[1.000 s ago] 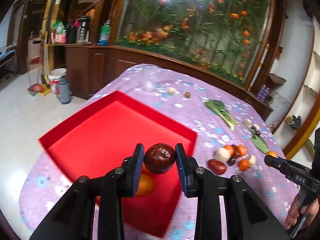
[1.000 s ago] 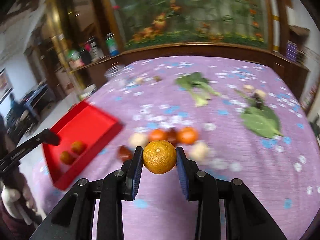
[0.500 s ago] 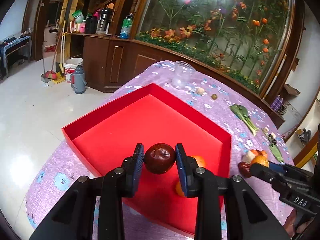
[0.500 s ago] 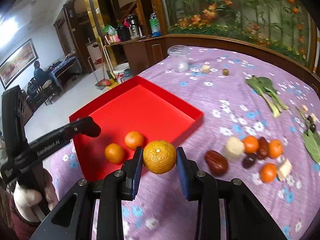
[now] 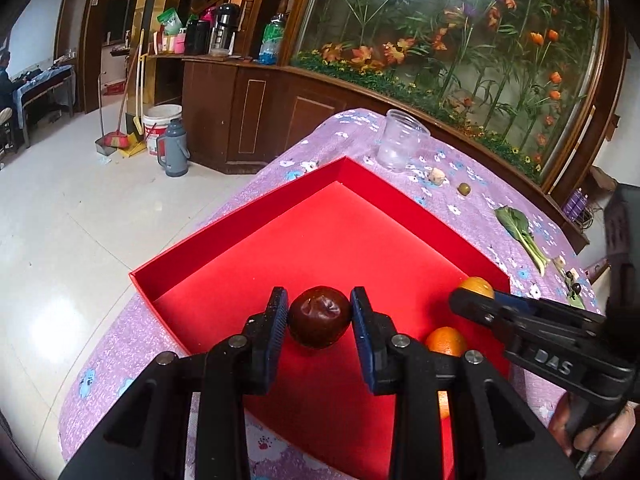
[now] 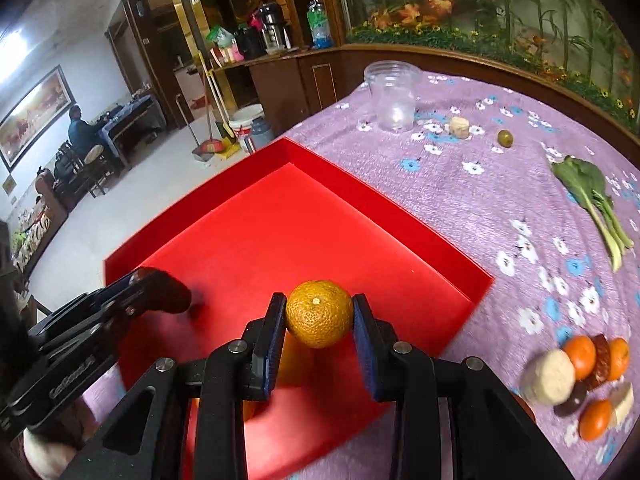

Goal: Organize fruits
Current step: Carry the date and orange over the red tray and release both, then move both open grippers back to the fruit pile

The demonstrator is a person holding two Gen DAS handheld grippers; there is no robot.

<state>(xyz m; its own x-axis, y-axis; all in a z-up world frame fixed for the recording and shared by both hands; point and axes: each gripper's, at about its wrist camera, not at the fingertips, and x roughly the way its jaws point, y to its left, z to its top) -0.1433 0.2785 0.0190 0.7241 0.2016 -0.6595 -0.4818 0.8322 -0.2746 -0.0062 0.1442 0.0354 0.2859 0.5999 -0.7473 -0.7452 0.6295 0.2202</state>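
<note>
My left gripper (image 5: 319, 310) is shut on a dark red, wrinkled fruit (image 5: 320, 326) and hangs low over the near part of the red tray (image 5: 240, 240). In the right wrist view my right gripper (image 6: 319, 312) is shut on an orange (image 6: 318, 320) above the tray's (image 6: 384, 200) near right corner. The two grippers are side by side: the right gripper's tip (image 5: 466, 304) with its orange (image 5: 477, 285) shows at the right, the left gripper (image 6: 164, 292) at the left. Another orange (image 5: 446, 340) lies in the tray, partly hidden by the fingers. A pile of mixed fruits (image 6: 580, 372) lies on the purple cloth right of the tray.
A clear plastic jar (image 6: 394, 96), a pale chunk (image 6: 459, 126) and a small green fruit (image 6: 505, 137) lie beyond the tray. Leafy greens (image 6: 596, 196) lie at the far right. The table edge (image 5: 120, 360) drops off left of the tray.
My right gripper has carried its orange left, from above the fruit pile to over the tray. My left gripper has moved down and further in over the tray with the dark fruit.
</note>
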